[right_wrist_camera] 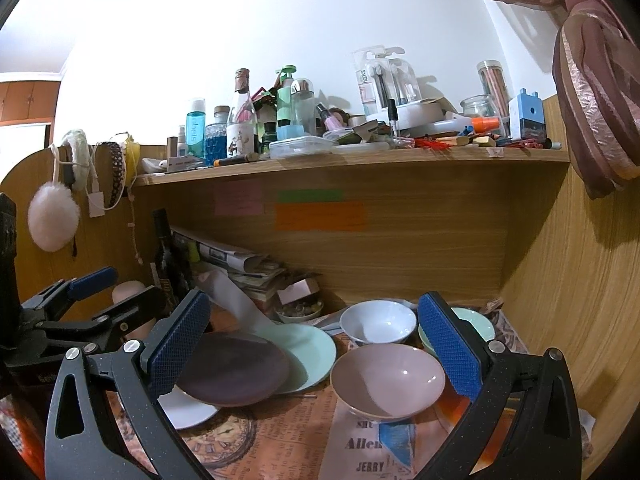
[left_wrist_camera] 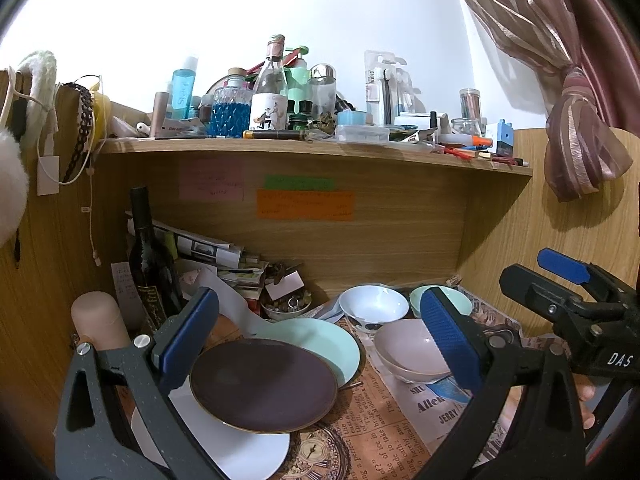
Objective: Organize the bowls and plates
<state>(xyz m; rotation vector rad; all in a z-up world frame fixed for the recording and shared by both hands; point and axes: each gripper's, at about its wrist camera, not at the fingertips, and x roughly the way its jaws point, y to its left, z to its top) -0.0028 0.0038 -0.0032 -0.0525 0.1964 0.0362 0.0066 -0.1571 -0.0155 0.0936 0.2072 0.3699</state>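
- White plate (left_wrist_camera: 244,454) lies at the left on the newsprint mat (left_wrist_camera: 372,420), with the dark purple plate (left_wrist_camera: 264,386) overlapping it and the mint plate (left_wrist_camera: 328,344) behind: a loose, offset pile, not yet squared.
- Left gripper (left_wrist_camera: 320,340) hangs spread wide above the plates, pinching nothing.
- White bowl (right_wrist_camera: 378,322), pink bowl (right_wrist_camera: 386,380) and mint bowl (right_wrist_camera: 476,326) sit separately to the right, un-nested.
- Right gripper (right_wrist_camera: 320,344) is likewise spread and empty over the pink bowl.
- Judged so, stacking and nesting remain.
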